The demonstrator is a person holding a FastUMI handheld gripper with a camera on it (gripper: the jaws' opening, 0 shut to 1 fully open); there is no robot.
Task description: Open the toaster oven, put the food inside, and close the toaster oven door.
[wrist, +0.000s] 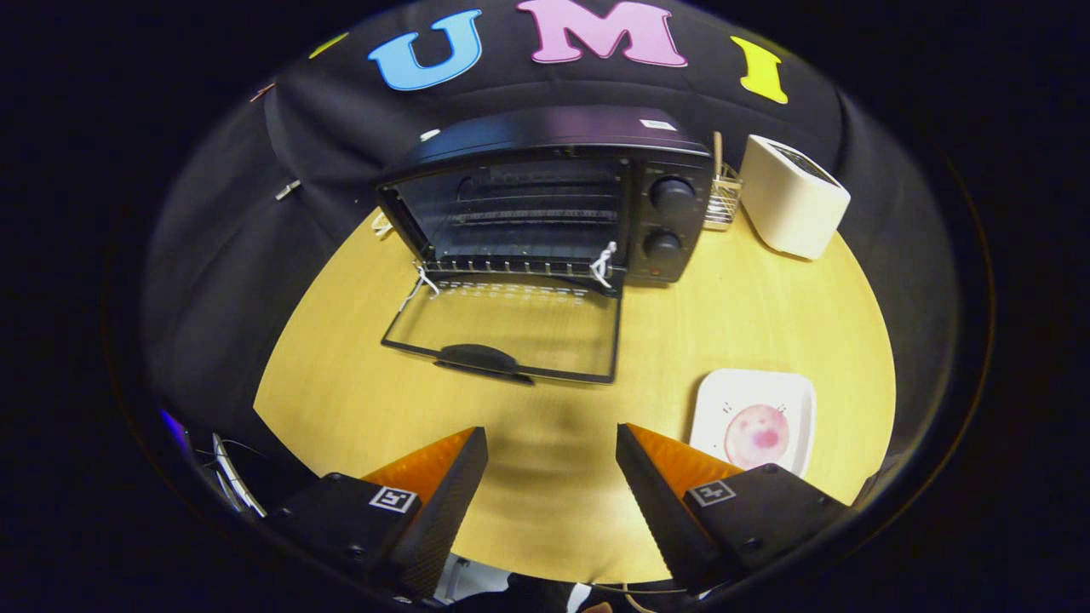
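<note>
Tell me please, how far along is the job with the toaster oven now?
Done: the toaster oven is open, its glass door folded flat onto the table. In hand: nothing; the gripper is open and empty above the table, short of the door. Left: pick up the pink food from the white plate beside the fingers, put it inside, and close the door.

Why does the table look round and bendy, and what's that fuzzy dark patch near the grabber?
In the gripper view, the fisheye lens curves the table and bows the toaster oven; the dark smudge on the wood between the open gripper fingers looks like a soft shadow; the open oven door shows wood through its glass.
</note>
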